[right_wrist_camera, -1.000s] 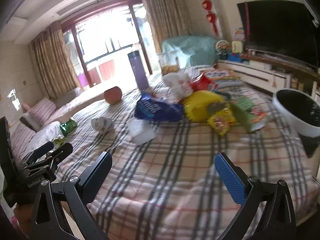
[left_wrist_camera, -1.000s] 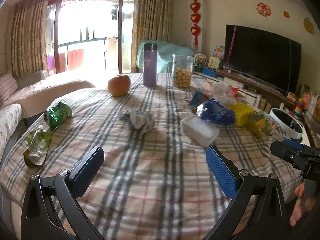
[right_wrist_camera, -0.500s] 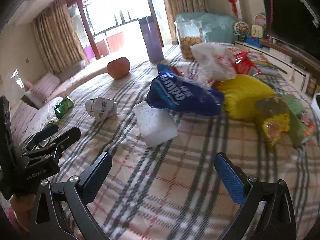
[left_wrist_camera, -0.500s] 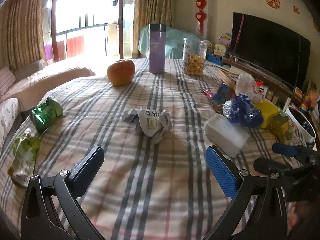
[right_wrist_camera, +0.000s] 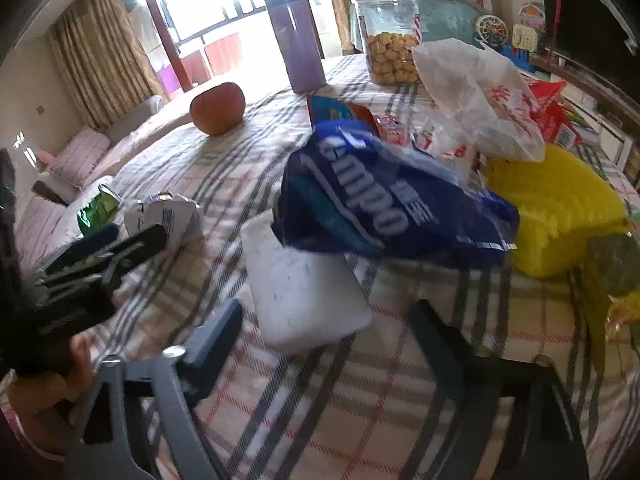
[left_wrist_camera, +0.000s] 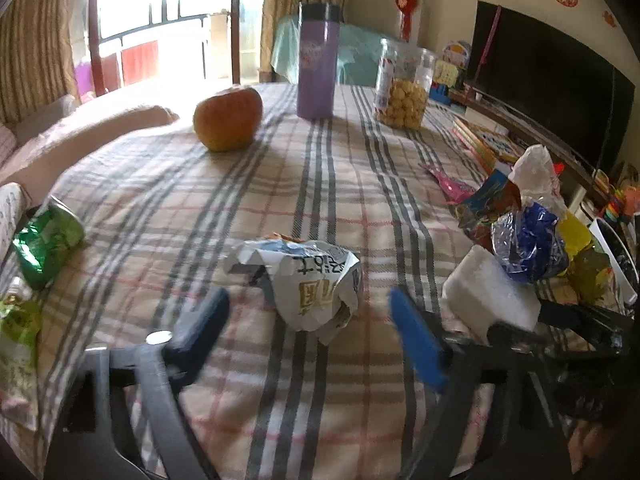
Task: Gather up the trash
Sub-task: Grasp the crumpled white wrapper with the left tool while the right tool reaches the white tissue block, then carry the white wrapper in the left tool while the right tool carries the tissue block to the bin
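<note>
Tablecloth fills frame, litter scattered | wrapper heap centre-right, piled together | white block lower centre, right gripper wide, straddling it | crumpled wrapper centre, left gripper wide, lined up for pickup.

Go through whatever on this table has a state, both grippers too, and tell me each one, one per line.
left gripper: open, crumpled white wrapper between its fingers, not gripped
right gripper: open, at the white block
purple tumbler: upright, lid on
clear snack jar: upright, partly full
green can: crushed, on its side
blue bag: crumpled, resting on the white block
</note>
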